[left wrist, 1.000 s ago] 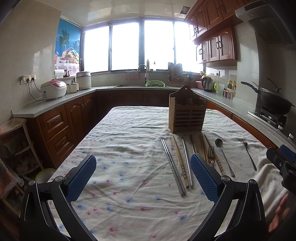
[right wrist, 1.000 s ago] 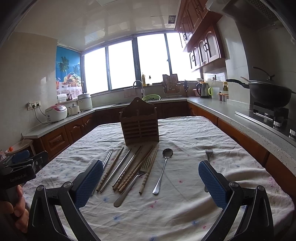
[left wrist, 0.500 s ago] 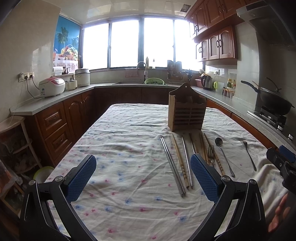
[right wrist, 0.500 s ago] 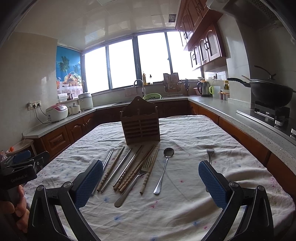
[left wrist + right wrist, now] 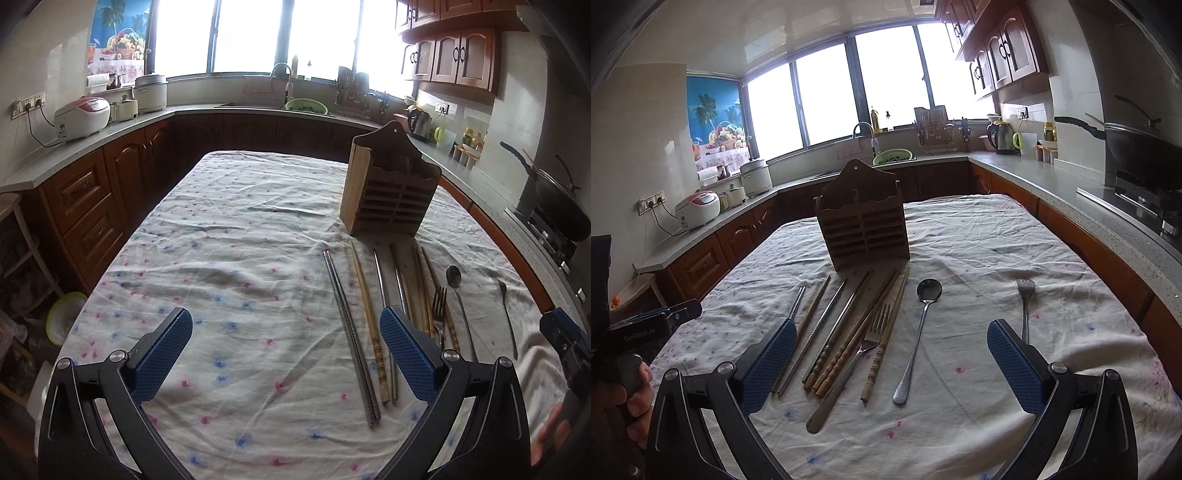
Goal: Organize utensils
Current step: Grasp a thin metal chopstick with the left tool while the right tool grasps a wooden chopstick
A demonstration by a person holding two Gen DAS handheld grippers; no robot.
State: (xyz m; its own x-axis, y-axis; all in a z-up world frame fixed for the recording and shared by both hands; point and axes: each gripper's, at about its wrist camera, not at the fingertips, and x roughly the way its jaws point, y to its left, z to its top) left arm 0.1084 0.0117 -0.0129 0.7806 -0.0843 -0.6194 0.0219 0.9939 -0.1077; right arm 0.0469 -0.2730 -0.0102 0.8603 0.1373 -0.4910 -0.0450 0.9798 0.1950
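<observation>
A wooden utensil holder stands upright on the cloth-covered table. In front of it lie metal chopsticks, wooden chopsticks, a fork, a spoon and a second fork apart at the right. My left gripper is open and empty above the cloth, left of the utensils. My right gripper is open and empty above the utensils' near ends.
Kitchen counters surround the table on three sides. A rice cooker sits at the left, a sink at the back, a wok on the stove at the right. A shelf and a green bowl are by the floor at left.
Both grippers have tilted downward and moved a little forward over the table; the utensils look nearer. Nothing was taken hold of.
</observation>
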